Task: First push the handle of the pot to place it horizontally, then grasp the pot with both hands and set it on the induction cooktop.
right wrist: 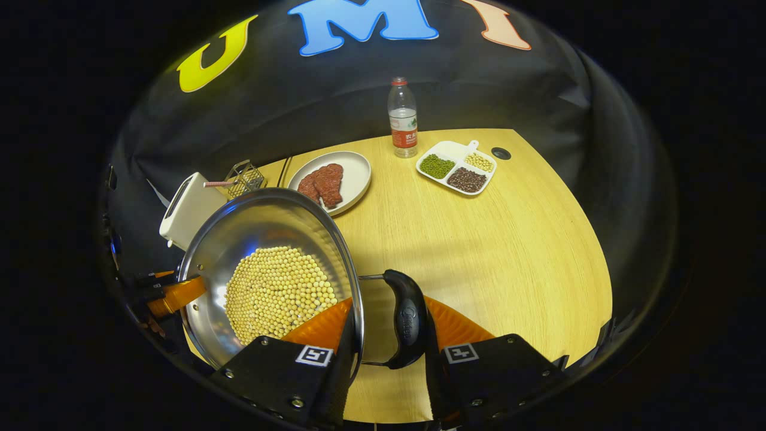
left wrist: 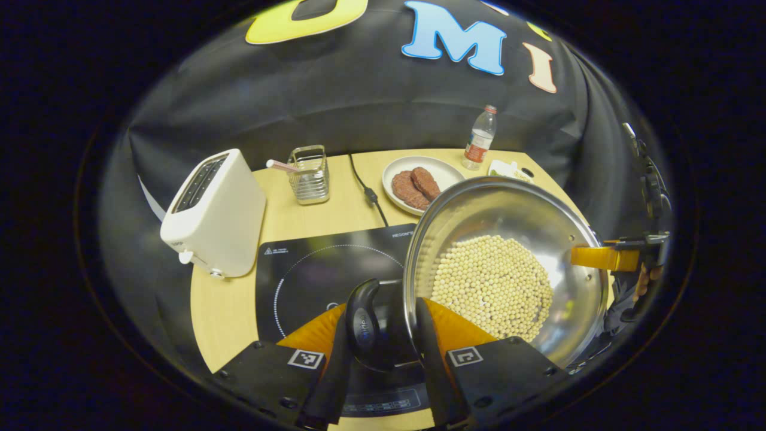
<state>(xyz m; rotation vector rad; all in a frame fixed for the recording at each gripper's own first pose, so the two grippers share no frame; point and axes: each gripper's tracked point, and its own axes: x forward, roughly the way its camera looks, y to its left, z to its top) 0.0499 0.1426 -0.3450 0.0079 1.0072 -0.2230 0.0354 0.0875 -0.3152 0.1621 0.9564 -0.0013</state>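
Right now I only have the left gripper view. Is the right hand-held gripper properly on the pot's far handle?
Observer: Yes. The right hand-held gripper straddles the pot rim and the black handle, one finger inside, one outside.
Operator: What's in that tray behind the pot?
Observer: The divided tray holds green, dark and pale beans in separate compartments.
Operator: Anything else near it?
Observer: A small dark hole in the table, just beside the tray.
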